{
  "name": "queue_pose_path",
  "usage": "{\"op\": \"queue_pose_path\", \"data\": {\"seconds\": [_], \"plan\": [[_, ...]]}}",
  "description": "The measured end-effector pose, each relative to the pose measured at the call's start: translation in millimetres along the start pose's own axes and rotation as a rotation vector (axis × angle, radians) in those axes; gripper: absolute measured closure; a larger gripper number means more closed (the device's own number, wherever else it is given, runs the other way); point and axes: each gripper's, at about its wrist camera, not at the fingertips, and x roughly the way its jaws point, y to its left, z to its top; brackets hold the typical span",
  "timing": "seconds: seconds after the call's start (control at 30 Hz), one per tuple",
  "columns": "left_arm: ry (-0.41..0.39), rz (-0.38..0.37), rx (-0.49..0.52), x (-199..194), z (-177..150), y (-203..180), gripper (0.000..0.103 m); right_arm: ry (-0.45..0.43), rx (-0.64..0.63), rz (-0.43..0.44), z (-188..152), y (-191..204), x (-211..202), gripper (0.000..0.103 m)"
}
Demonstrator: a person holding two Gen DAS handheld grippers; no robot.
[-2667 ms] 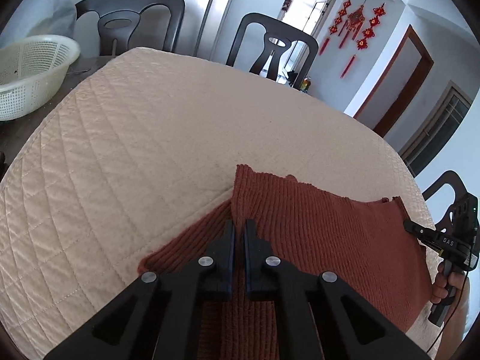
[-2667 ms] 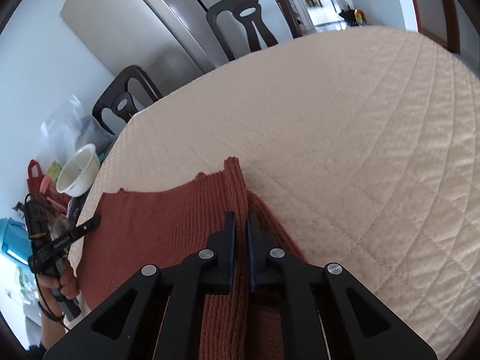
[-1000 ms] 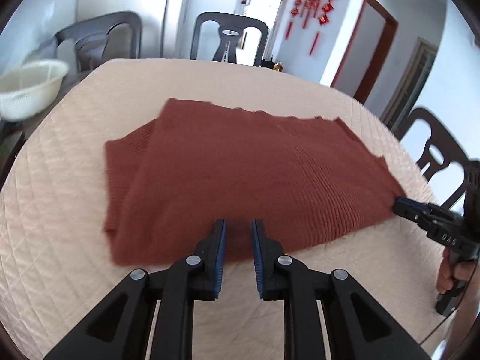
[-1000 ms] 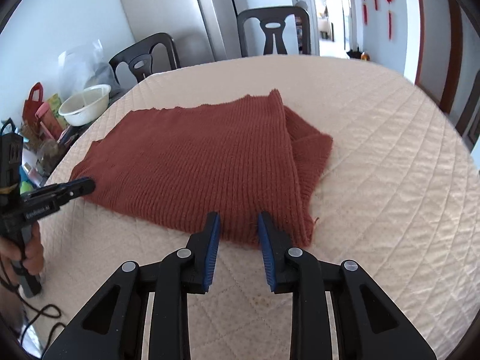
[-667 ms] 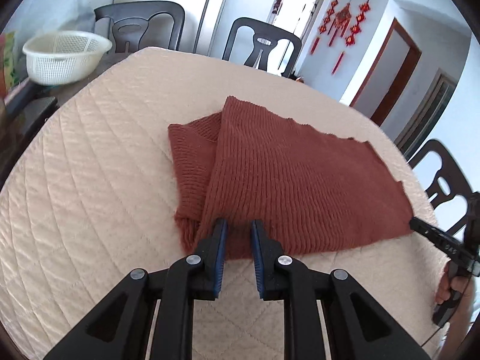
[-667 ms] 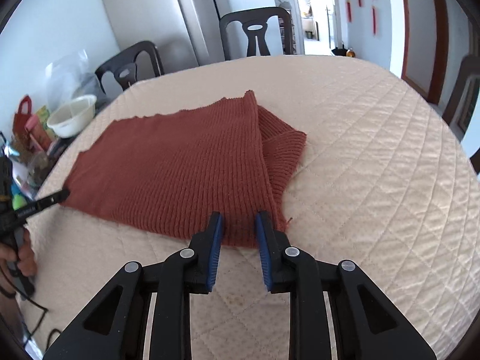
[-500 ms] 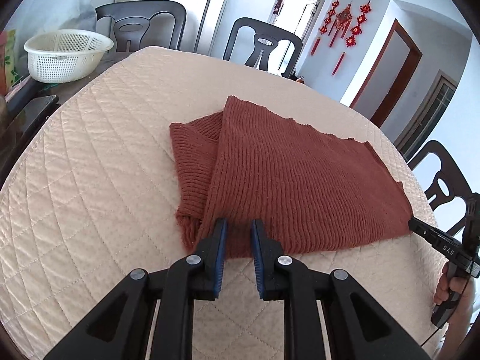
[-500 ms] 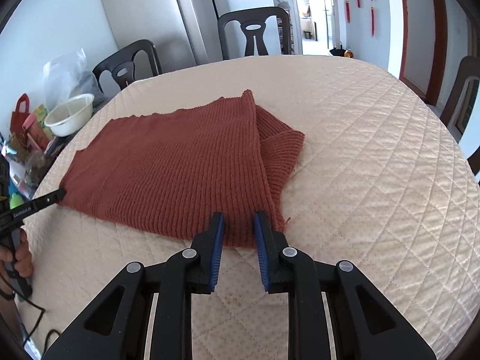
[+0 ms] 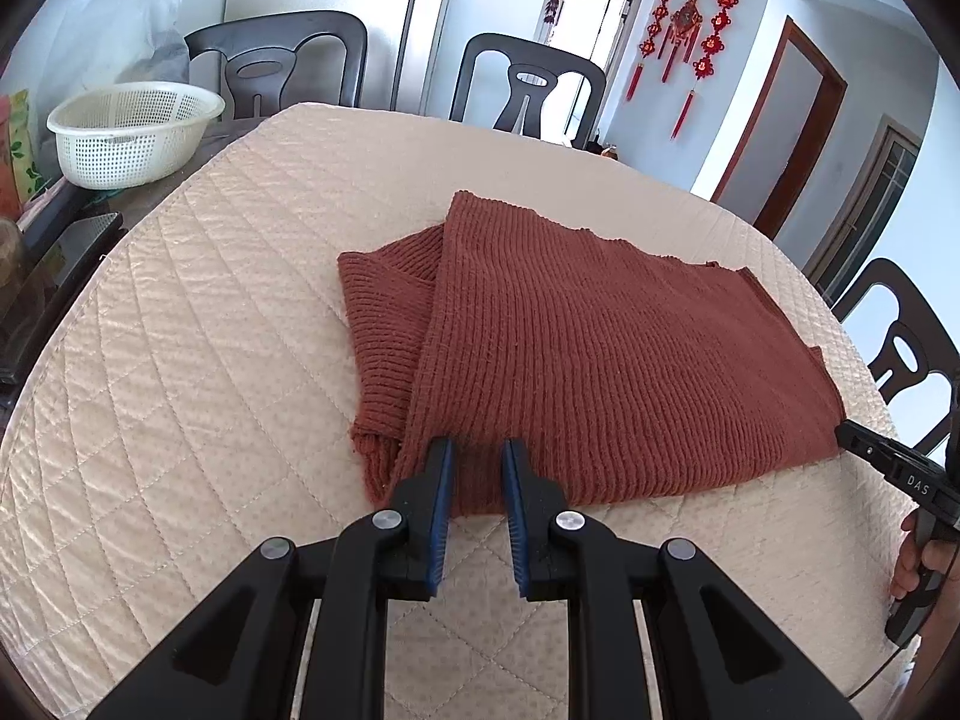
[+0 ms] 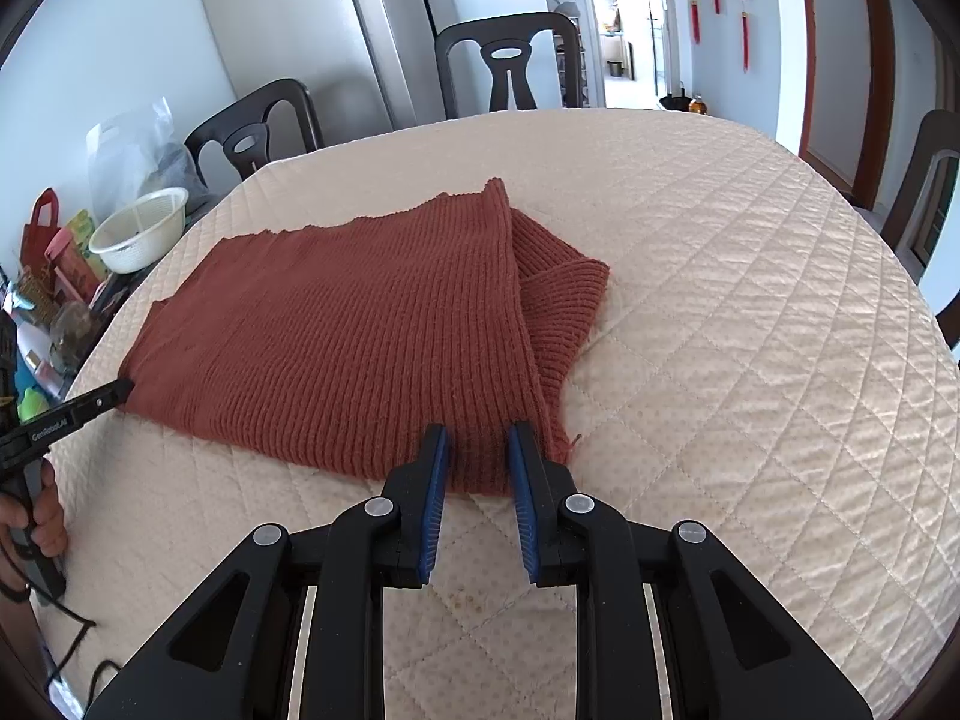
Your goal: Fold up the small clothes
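A rust-red knit sweater (image 9: pixel 600 348) lies flat on the quilted cream table cover (image 9: pixel 198 396), with a sleeve folded under along its left side. It also shows in the right wrist view (image 10: pixel 372 336). My left gripper (image 9: pixel 475 462) is open, its jaws a little apart at the sweater's near left corner, with nothing between them. My right gripper (image 10: pixel 477 444) is open at the near right corner of the same hem. Each gripper's tip shows in the other's view, the right gripper (image 9: pixel 864 447) and the left gripper (image 10: pixel 114 393), beside the hem's ends.
A white perforated basket (image 9: pixel 132 132) stands at the table's far left, with clutter beside it. Dark chairs (image 9: pixel 528 90) ring the table. A chair (image 9: pixel 906 348) stands at the right edge. The cream cover reaches the table's rounded rim.
Both grippers let go of the sweater and pulled back to its near hem. In the last half second they have crept slightly closer and the jaws have opened a little wider.
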Motion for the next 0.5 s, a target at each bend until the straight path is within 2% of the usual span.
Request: {"op": "queue_pose_path", "data": {"seconds": [0.17,0.37,0.5], "plan": [[-0.001,0.029,0.024,-3.7,0.9,-5.1,0.084,0.002,-0.017,-0.017,1.6,5.0,-2.8,0.082],[-0.046,0.058,0.071,-15.2,8.8,-14.1,0.084,-0.04,-0.024,-0.011,10.4,11.1,-10.8,0.082],[-0.057,0.084,0.082,-12.1,17.0,-13.8,0.084,-0.034,-0.03,-0.02,14.1,11.1,-5.5,0.082]]}}
